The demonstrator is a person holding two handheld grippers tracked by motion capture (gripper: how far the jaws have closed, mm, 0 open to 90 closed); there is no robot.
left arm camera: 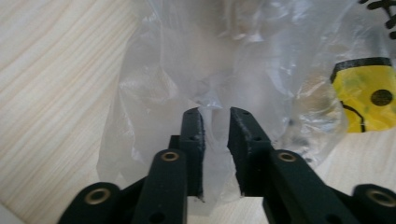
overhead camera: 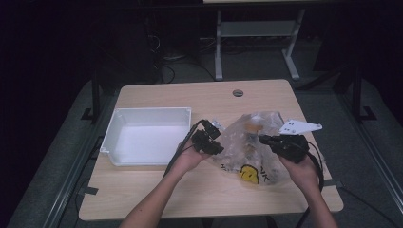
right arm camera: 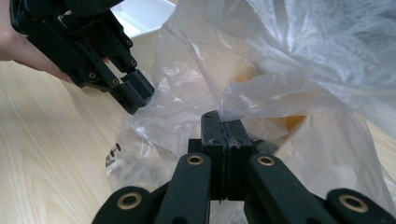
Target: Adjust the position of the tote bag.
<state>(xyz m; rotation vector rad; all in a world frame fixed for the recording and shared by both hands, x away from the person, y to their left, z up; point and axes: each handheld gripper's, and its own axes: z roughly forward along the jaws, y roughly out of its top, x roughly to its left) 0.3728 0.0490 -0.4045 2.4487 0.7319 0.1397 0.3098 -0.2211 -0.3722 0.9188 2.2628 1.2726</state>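
Observation:
A crumpled clear plastic bag [overhead camera: 249,142] with a yellow smiley print [overhead camera: 248,174] lies on the wooden table [overhead camera: 190,99], something orange [right arm camera: 292,122] showing through it. My left gripper [left arm camera: 215,114] is at the bag's left side with its jaws a little apart; thin film [left arm camera: 219,70] hangs in the gap and the pads do not press it. From the bag's right side, my right gripper [right arm camera: 223,120] is shut on a fold of the bag [right arm camera: 261,100] at its fingertips. In the high view the left gripper [overhead camera: 216,142] and right gripper [overhead camera: 263,139] face each other across the bag.
An empty white tray [overhead camera: 119,137] sits on the table left of the bag, close to the left hand. A round cable hole [overhead camera: 238,92] is near the table's far edge. Bare wood lies along the near edge. Beyond the table stand dark floor and desk legs [overhead camera: 218,47].

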